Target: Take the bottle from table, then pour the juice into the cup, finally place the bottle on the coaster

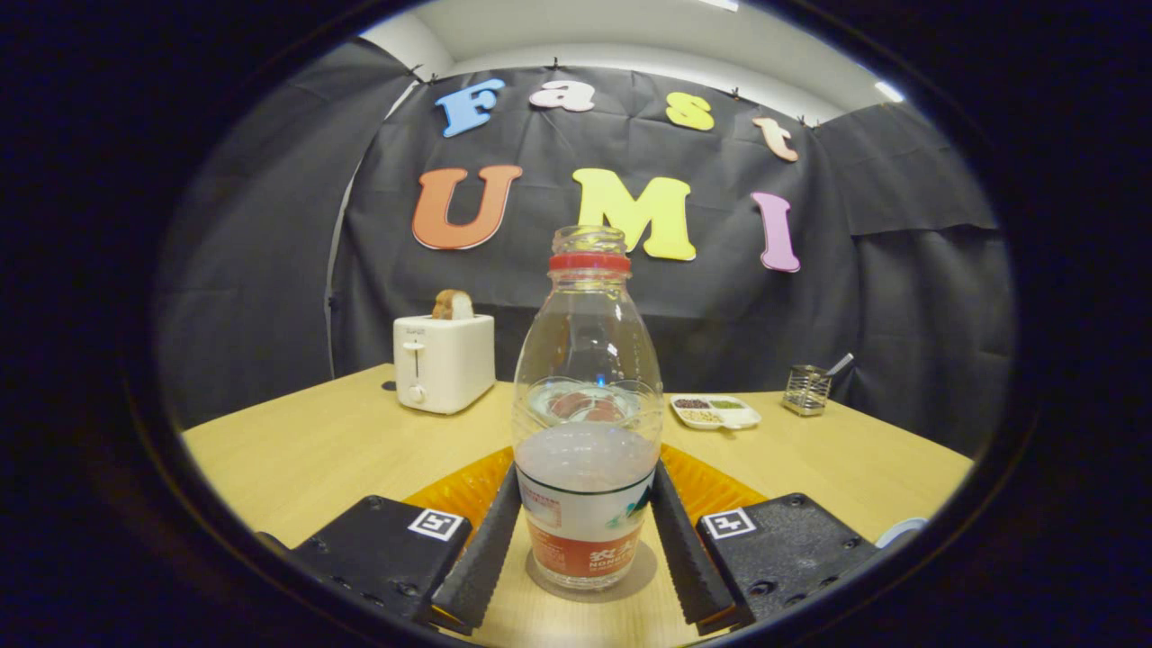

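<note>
A light wooden table [306, 450] is seen across the foreground. Black cloth [864, 297] is hung behind it as the booth's wall, clipped along its top edge and creased in folds. Above the cloth a white wall [630, 63] and a pale ceiling [576, 22] are seen, with a bright ceiling light [889, 91] off to one side. At the far edge of the table a white toaster [444, 362] is set, with a slice of bread [452, 305] standing in its slot. Further along, a small divided tray [715, 411] and a wire holder [806, 390] are placed near the cloth.
</note>
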`<state>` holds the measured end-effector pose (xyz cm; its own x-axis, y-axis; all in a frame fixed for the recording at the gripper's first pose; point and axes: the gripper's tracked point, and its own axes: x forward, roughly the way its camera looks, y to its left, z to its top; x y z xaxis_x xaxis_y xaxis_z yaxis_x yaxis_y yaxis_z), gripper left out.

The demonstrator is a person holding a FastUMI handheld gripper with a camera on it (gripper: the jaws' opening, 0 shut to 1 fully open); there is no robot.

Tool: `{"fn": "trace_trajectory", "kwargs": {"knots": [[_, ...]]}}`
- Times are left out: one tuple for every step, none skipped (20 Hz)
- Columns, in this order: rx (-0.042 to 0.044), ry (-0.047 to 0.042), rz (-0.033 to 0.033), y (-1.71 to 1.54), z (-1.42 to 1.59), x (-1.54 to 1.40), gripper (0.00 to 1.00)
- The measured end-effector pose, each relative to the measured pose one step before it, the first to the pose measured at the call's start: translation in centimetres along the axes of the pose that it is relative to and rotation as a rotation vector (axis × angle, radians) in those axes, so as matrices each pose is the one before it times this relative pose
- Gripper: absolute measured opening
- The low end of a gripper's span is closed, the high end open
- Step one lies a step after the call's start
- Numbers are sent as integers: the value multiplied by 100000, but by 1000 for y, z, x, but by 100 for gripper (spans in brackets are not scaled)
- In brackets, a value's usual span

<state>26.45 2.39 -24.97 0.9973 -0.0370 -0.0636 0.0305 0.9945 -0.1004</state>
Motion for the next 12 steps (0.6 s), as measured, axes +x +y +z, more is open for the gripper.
{"fn": "trace_trajectory", "kwargs": {"knots": [[-311, -83, -419, 4, -279, 212, 82], [196, 154, -128, 88, -395, 302, 82], [0, -646, -165, 53, -211, -57, 82], [-62, -715, -350, -156, 113, 33, 82], [29, 67, -834, -239, -90, -28, 82], [27, 289, 140, 25, -280, -43, 83], [236, 923, 30, 30, -390, 188, 84], [723, 548, 701, 128, -116, -50, 87], [738, -103, 2005, 473, 1, -13, 90], [662, -79, 1176, 307, -16, -6, 93], [491, -459, 546, 98, 123, -83, 96], [172, -352, 100, -63, 31, -186, 98]]}}
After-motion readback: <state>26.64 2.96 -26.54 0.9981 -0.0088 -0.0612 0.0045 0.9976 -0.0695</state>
